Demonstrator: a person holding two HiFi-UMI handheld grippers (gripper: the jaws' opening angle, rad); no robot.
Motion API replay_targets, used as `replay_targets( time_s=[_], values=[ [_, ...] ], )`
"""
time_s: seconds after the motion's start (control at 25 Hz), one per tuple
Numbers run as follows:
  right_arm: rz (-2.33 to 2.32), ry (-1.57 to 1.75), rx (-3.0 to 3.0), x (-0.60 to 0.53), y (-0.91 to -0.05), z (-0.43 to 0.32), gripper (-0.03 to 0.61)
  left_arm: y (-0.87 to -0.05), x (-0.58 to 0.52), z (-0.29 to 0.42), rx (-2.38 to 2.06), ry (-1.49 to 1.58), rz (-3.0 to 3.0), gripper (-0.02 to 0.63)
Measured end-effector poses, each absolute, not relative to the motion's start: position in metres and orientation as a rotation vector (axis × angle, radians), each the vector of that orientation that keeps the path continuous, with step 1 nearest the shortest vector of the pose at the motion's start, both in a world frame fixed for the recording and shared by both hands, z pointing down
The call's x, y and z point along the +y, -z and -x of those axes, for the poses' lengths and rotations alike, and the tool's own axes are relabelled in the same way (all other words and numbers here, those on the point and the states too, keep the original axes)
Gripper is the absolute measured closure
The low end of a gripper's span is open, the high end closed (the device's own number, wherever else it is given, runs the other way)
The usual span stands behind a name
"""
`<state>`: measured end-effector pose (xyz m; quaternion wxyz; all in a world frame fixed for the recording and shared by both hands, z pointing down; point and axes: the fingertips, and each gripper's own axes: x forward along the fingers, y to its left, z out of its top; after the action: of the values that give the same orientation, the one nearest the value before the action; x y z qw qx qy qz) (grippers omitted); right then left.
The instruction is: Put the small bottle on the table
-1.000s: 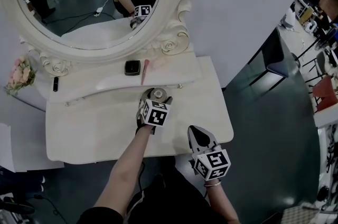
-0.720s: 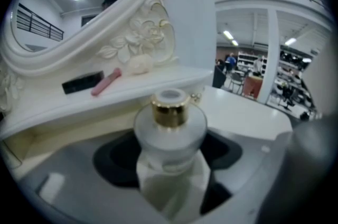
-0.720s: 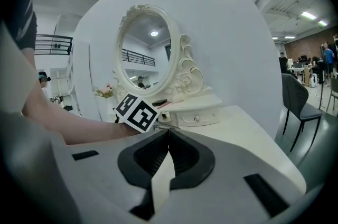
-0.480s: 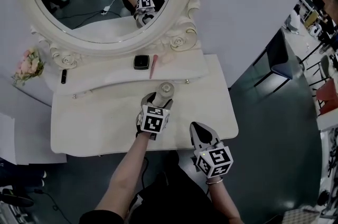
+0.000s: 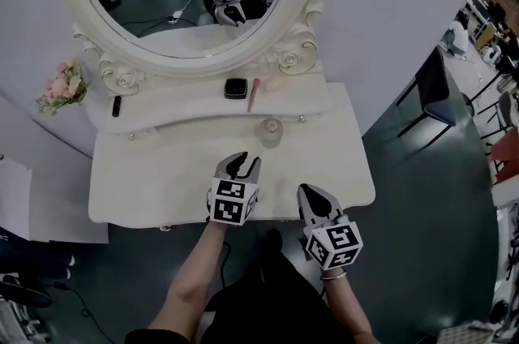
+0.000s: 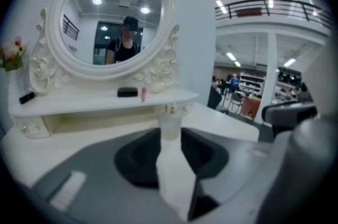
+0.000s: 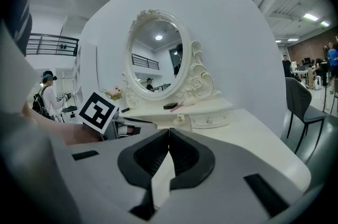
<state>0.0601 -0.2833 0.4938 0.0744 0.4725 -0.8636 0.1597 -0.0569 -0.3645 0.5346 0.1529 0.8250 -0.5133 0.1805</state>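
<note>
While it stands upright on the desk (image 5: 146, 188), just ahead of the left hand-held gripper (image 5: 240, 165) and clear of its tips, the small bottle (image 5: 270, 130) counts as set down and free-standing. Left hand-held gripper: released, jaws just narrowed to a slim gap, nothing between them; the bottle shows beyond the tips. Right hand-held gripper (image 5: 313, 197): clenched and empty, off to the right of the left one, nearer the desk's front edge. Bottle, probable handling: pale, translucent body with a narrower capped neck; glass or plastic cannot be told. Likely light and stiff, with smooth, rounded walls that may slip under the pads. Small footprint, so a sideways nudge could topple it; if glass, it would not take a fall well. Recommended hold: across the middle of the body, below the neck, pads square to the walls, moderate squeeze.
</note>
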Motion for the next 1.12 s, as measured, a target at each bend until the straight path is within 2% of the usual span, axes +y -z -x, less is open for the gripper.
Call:
replay_targets(
  time_s=[0.64, 1.12],
  values=[
    [-1.404, -0.449, -2.626, -0.259, -0.483, -0.038, 0.574, -0.513, -0.291, 0.098, -1.53, -0.45, -2.343, 0.574],
    [-1.354, -0.443, -2.655, -0.238, -0.484, -0.016, 0.574, -0.505, -0.251, 0.13, -1.582, -0.405, -2.3, 0.606]
  ],
)
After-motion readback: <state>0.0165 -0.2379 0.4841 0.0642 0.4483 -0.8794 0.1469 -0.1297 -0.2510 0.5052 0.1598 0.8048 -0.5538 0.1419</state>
